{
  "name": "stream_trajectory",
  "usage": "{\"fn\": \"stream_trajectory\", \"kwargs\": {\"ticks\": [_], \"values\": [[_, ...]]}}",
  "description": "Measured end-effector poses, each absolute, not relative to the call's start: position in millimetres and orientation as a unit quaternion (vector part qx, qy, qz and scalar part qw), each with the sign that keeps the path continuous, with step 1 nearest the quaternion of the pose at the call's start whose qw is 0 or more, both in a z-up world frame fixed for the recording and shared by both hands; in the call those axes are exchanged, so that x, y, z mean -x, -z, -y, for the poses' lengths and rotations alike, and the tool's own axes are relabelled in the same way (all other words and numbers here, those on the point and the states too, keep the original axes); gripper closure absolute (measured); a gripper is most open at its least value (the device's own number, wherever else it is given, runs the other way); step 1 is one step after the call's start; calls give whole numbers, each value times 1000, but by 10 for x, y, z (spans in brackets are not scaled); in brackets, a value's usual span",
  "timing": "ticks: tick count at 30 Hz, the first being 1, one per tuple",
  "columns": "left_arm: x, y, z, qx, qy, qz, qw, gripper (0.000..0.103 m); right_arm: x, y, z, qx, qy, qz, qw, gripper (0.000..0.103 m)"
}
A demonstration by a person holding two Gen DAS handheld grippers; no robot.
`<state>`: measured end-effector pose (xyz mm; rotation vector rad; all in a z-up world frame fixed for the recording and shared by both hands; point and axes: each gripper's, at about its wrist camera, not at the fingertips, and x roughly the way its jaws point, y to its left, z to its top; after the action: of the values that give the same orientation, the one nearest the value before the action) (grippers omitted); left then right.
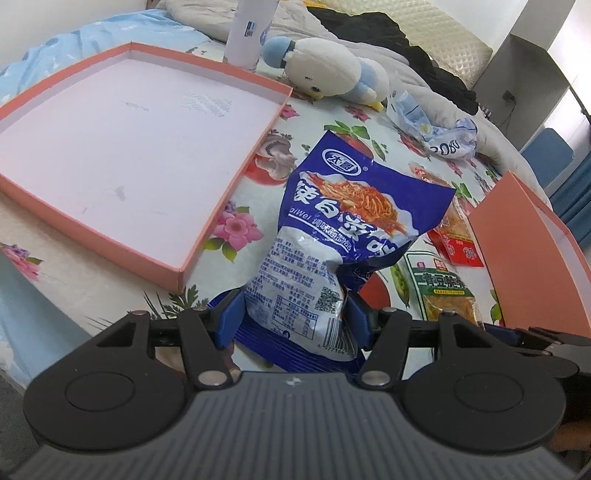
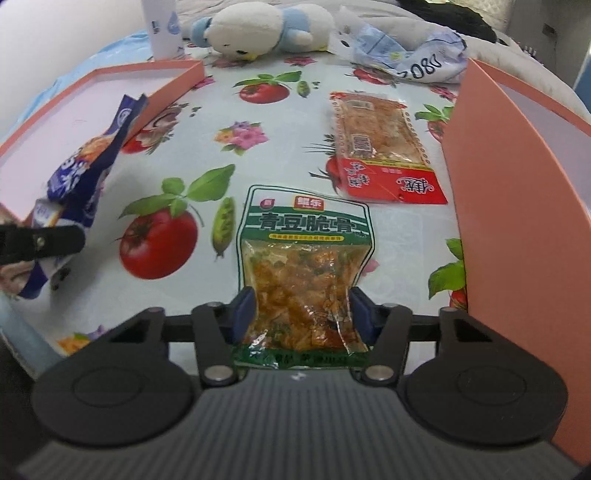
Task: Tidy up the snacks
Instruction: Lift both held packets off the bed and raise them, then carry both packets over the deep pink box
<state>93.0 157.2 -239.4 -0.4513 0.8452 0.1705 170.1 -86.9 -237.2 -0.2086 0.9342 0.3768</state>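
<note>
Closest to me on the left wrist view, my left gripper (image 1: pixel 293 314) is clamped on the blue bag (image 1: pixel 332 240): both blue pads press into its lower, white-printed end, and the bag stands up between them, crumpled, its top leaning away over the cloth (image 1: pixel 236 221). In the right wrist view the same bag hangs at the far left edge, lifted off the cloth beside the tray.

My right gripper (image 2: pixel 301 314) sits low over the green pouch (image 2: pixel 304 258), which lies flat on the flowered cloth. Its 2 pads stand at the pouch's 2 side edges near the bottom; I cannot tell whether they actually press on it or only bracket it.

Just beyond the green pouch, to its right, lies the red pack (image 2: pixel 380 155), also flat and apart from the pouch.

On the left is the shallow pink tray (image 1: pixel 218 218), its pale floor bare. On the right a pink box wall (image 2: pixel 517 229) stands upright near the red pack.

Farther back a crumpled blue-and-white wrapper (image 2: pixel 406 51) rests on the cloth. Past that lie a white and blue plush toy (image 1: pixel 328 70) and a white bottle (image 1: pixel 247 33) behind the tray's far corner.
</note>
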Motion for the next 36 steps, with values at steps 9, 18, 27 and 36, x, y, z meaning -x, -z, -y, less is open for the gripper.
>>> {"fn": "stream_trajectory", "kwargs": {"ticks": [9,18,27,36], "values": [[-867,2178,-1463,212,-88,-399,888,39,-1567,2097,933,81,-180,-430,881,57],[-751,1896,-1342,210,-93,-386,893,38,-1367,1626,1089,49,-174,-396,900,57],[-580,1501,-1114,198,-78,-368,905,38,-1055,1153,1335,22,-174,-358,917,57],[-511,1251,-702,204,-36,-367,907,38,-777,942,1767,15,-136,-322,937,57]]}}
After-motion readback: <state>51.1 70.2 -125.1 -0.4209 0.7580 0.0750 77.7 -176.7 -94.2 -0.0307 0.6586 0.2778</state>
